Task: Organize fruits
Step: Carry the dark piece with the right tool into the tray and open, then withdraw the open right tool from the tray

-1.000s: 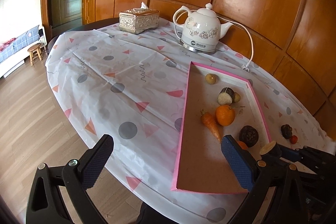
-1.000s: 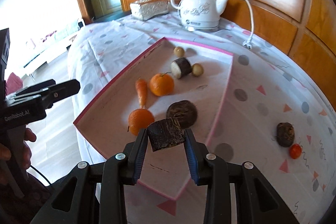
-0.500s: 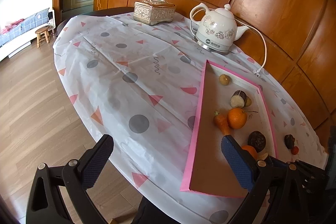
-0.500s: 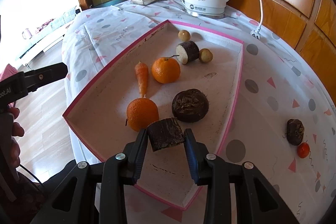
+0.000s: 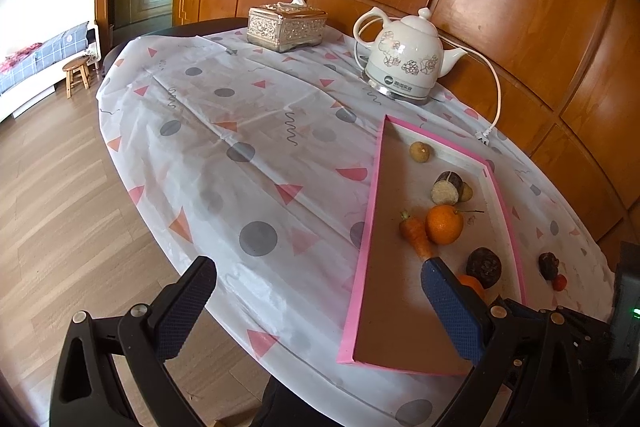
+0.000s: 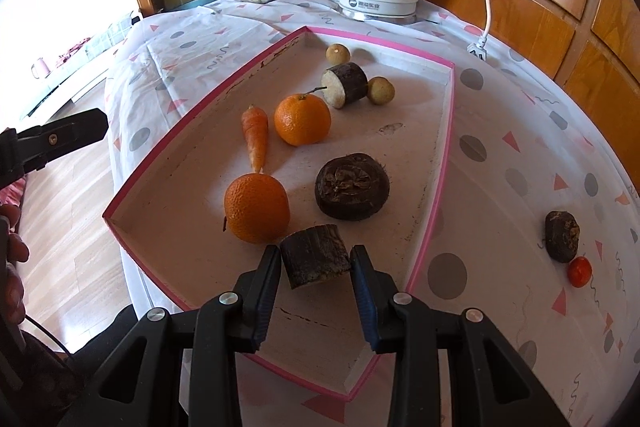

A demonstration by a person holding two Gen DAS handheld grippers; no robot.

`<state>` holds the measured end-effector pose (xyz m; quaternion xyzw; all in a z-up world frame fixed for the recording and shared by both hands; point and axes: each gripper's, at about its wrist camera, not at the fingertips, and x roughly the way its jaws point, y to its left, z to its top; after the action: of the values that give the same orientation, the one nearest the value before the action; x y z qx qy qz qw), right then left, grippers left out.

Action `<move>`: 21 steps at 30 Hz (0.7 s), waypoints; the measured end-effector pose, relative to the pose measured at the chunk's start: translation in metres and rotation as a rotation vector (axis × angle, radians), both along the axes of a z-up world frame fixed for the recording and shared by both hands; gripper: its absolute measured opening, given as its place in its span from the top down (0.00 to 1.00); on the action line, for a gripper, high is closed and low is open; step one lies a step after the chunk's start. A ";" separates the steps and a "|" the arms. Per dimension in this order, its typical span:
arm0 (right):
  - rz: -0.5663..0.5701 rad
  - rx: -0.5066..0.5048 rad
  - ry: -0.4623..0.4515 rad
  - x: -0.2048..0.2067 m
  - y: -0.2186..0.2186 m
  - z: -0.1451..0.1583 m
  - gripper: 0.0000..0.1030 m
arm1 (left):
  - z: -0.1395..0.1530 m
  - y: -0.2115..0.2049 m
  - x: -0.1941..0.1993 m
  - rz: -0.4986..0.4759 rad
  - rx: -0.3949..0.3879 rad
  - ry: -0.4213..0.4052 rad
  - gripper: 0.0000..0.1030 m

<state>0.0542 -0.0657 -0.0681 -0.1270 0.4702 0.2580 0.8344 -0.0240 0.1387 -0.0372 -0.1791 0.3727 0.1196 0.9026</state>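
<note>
in the left wrist view the near orange [image 5: 472, 285] is mostly hidden behind the left gripper's right finger [image 5: 452, 311], and the tray's [image 5: 362, 267] near right corner is covered too. in the right wrist view the person's hand [image 6: 12, 267] is cut off by the left edge. the kettle's label [image 6: 366, 4] is too small to read.

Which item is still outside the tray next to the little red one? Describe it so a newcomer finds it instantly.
Start at the pink-rimmed tray on the patterned tablecloth. To its right, on the cloth, two items lie close together. It is the dark brown lump, wrinkled and rough, farther from the camera than the small red fruit and clearly larger.
</note>
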 end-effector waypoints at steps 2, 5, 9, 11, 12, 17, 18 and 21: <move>-0.002 0.008 -0.009 -0.002 -0.001 0.002 0.62 | 0.001 -0.001 0.000 -0.006 0.003 -0.002 0.00; -0.007 0.021 -0.017 -0.003 -0.003 0.005 0.62 | 0.002 -0.004 0.000 -0.016 0.012 -0.004 0.00; -0.021 0.044 -0.032 -0.008 -0.009 0.011 0.62 | 0.007 -0.009 0.000 -0.026 0.029 -0.014 0.00; -0.034 0.064 -0.049 -0.012 -0.014 0.017 0.62 | 0.008 -0.010 0.000 -0.034 0.037 -0.018 0.00; -0.037 0.070 -0.056 -0.012 -0.017 0.019 0.61 | 0.008 -0.012 0.000 -0.039 0.042 -0.019 0.00; -0.087 0.102 -0.097 -0.018 -0.034 0.031 0.60 | 0.013 -0.019 0.000 -0.060 0.066 -0.028 0.00; -0.105 0.107 -0.103 -0.019 -0.039 0.033 0.60 | 0.014 -0.021 0.000 -0.067 0.072 -0.031 0.00; -0.153 0.115 -0.113 -0.020 -0.055 0.035 0.60 | 0.017 -0.027 0.000 -0.087 0.087 -0.037 0.00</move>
<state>0.0337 -0.1204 -0.0330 -0.0568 0.4151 0.2125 0.8828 -0.0242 0.1120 -0.0205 -0.1254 0.3580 0.0930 0.9206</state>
